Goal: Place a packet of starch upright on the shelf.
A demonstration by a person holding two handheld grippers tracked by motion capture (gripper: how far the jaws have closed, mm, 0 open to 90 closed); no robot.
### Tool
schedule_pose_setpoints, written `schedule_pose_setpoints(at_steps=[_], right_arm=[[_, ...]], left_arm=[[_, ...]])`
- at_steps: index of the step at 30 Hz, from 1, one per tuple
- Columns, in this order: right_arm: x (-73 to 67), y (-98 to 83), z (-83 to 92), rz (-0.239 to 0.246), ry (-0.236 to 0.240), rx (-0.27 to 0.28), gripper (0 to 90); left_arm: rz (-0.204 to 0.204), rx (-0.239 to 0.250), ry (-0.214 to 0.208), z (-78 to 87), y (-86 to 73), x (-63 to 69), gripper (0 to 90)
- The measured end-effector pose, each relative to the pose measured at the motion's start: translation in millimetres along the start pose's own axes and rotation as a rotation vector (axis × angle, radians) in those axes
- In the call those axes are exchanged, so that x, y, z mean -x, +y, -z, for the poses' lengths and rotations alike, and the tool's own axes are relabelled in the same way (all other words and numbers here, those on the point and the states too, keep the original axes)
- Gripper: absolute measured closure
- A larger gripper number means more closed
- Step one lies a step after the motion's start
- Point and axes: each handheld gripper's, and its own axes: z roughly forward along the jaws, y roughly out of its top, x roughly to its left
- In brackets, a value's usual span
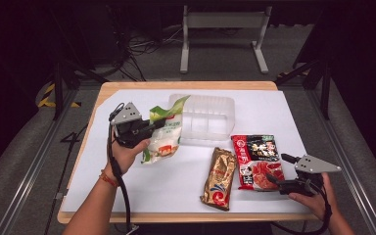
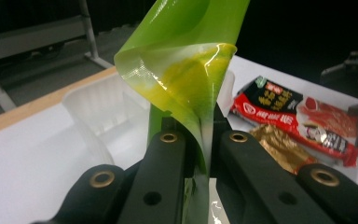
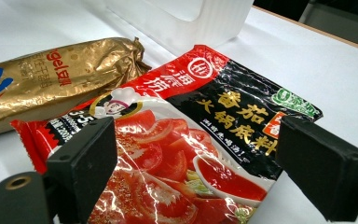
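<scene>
A: Report the left gripper.

B: Its jaws are clamped on the upper edge of the green-and-white snack pouch. In the left gripper view the pouch film is pinched flat between the two black jaws and curls upward above them. The pouch hangs from that edge, its long axis running down toward the white table sheet.

A: Where does the target lie from it?

B: The clear plastic bin sits just beside the pouch, on its right and slightly farther from the person. The left hand is much the nearer one to it. Judged next move: carry the pouch sideways over the bin rim, then lower it.

A: Report the right gripper.

B: Jaws stand apart, holding nothing. In the right gripper view they straddle the near end of the red tomato hotpot-base packet without pressing it. The packet's long axis points from that gripper toward the bin. The gold wrapped packet lies just left of it.
</scene>
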Motion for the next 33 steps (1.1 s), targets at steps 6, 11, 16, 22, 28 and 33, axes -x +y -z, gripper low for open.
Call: schedule_pose_setpoints(at_steps=[6,11,16,22,28,33], right_arm=[[0.1,-0.8,0.7,0.003,0.001,0.004,13.1],[1.4,-1.4,1.0,0.000,-0.001,0.005,13.1],[0.3,-1.6,-1.8,0.008,0.000,-0.002,13.1],[-0.1,-2.0,-2.9,0.010,-0.002,-0.010,13.0],[0.6,-2.7,-2.9,0.008,-0.003,-0.012,13.0],[0.8,-3.8,-3.3,0.009,-0.003,-0.015,13.0]], left_arm=[[0.007,0.020,0.030,-16.3,9.3,-5.1,89.9],[0.021,0.050,0.032,-28.9,14.1,-11.2,89.9],[0.035,0.073,0.055,-40.3,19.0,-18.4,89.9],[0.063,0.093,0.083,-56.6,19.2,-29.9,89.9],[0.069,0.102,0.116,-71.2,19.3,-37.8,89.9],[0.067,0.118,0.158,-85.0,22.1,-45.5,89.9]])
